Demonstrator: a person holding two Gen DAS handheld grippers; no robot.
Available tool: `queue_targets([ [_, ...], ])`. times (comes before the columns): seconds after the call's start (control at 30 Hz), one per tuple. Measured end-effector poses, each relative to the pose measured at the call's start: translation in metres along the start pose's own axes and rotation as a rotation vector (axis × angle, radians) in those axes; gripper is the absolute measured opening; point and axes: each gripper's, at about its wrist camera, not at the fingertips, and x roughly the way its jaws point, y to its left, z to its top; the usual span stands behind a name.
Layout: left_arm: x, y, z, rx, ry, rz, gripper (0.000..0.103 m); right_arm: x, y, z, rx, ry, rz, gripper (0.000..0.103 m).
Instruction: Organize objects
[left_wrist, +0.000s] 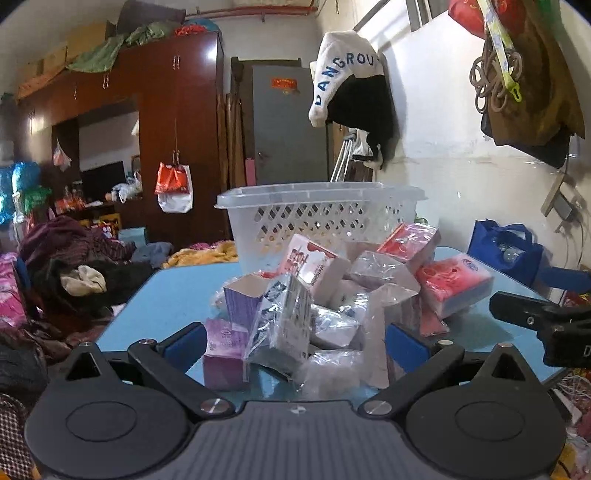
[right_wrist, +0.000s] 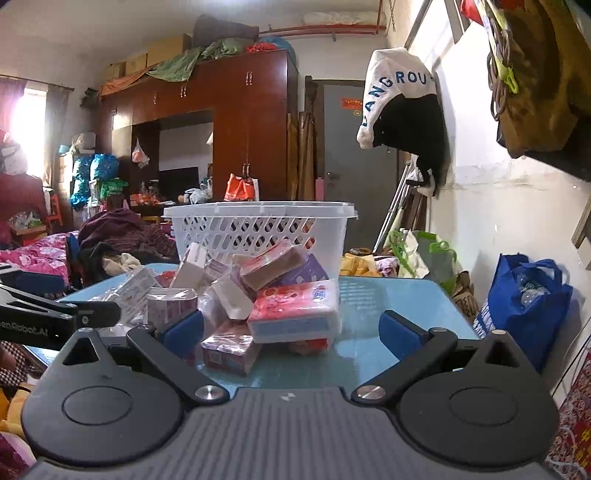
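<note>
- Both grippers sit low at the near edge of the blue counter (left_wrist: 159, 295), facing a pile of small packs.
- On the left gripper (left_wrist: 295, 343), the jaws are wide apart with nothing held. A purple box (left_wrist: 225, 354) and a shiny wrapped pack (left_wrist: 284, 325) lie right between them.
- Jaws on the right gripper (right_wrist: 291, 332) are wide apart and empty too. A red box (right_wrist: 231, 350) is closest, with a red and white tissue pack (right_wrist: 295, 314) just behind it.
- Behind the pile stands the white basket (right_wrist: 258, 225), and it looks like it has nothing in it. I think the packs should go in there.
- My guess is that the job has hardly begun.
- To do it well, pick one pack from the outside of the pile, not the middle.
- Squeeze the flat sides, because the wrap looks slippery.
- Lift it high over the basket rim before letting go.
- Keep the two grippers apart so they do not bump.
</note>
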Motion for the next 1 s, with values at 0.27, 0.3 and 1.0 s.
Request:
queue_targets([
  [0.27,0.0010,-0.0011,-0.0007,0.021,0.009,-0.011,0.103,-0.0007,-0.0027,0.0024,0.019,0.010,0.024,0.103],
  [0.3,0.0010,-0.0017,-0.0009,0.023,0.010,-0.013,0.103,-0.0012,-0.0023,0.0020,0.015,0.007,0.028,0.103],
  [1.0,-0.0021,-0.0028,-0.0011,0.030,-0.004,-0.034,0.103,-0.0045,-0.0049,0.0031,0.018,-0.005,0.052,0.103],
])
